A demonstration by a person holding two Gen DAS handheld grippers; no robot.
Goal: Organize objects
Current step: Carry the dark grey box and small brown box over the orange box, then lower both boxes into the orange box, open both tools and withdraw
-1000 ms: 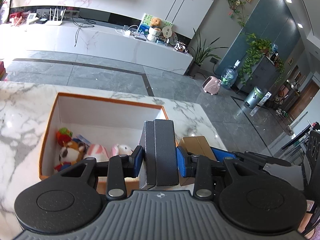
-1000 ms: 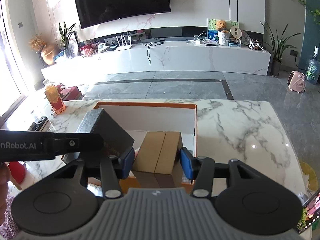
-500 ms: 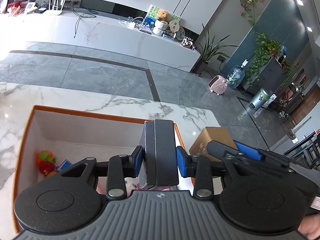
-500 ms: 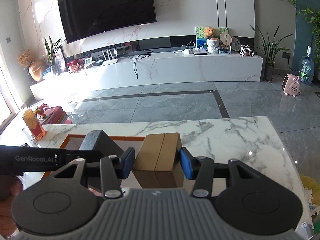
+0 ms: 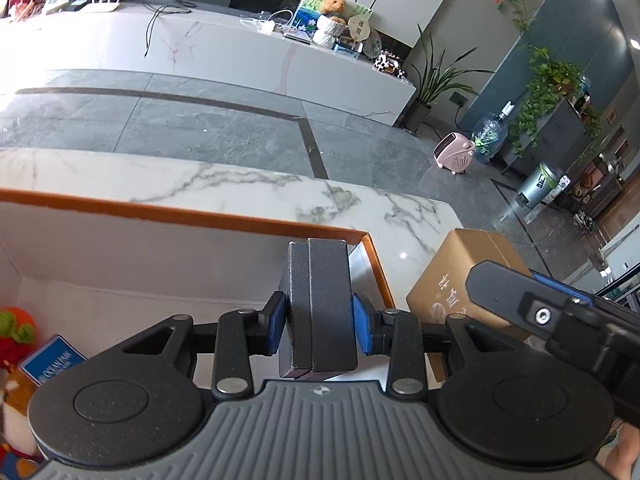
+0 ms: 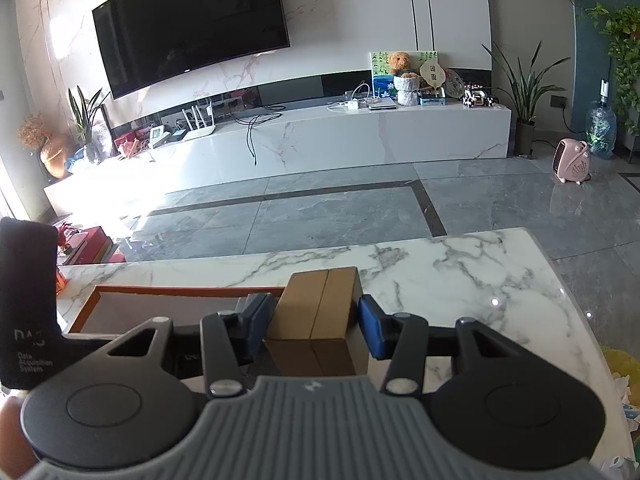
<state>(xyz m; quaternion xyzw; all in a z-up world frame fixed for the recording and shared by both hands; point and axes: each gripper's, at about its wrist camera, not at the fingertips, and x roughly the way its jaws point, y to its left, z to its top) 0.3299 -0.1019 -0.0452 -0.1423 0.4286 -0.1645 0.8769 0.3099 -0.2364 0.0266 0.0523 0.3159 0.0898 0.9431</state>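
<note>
My left gripper (image 5: 318,320) is shut on a dark grey box (image 5: 318,304) and holds it over the right end of the orange-rimmed storage box (image 5: 180,216). My right gripper (image 6: 318,330) is shut on a brown cardboard box (image 6: 320,320), which also shows in the left wrist view (image 5: 452,280), just right of the storage box. The storage box rim shows in the right wrist view (image 6: 168,291). Plush toys (image 5: 14,328) and a blue card (image 5: 54,364) lie at the storage box's left end.
The storage box stands on a white marble table (image 6: 460,276). The left gripper's body (image 6: 28,300) fills the left edge of the right wrist view. Beyond the table are grey floor tiles and a long TV cabinet (image 6: 320,136).
Both grippers have moved forward and right, each still holding its box. The brown box has gone from over the storage box's right end to outside it. The views tilted up.
</note>
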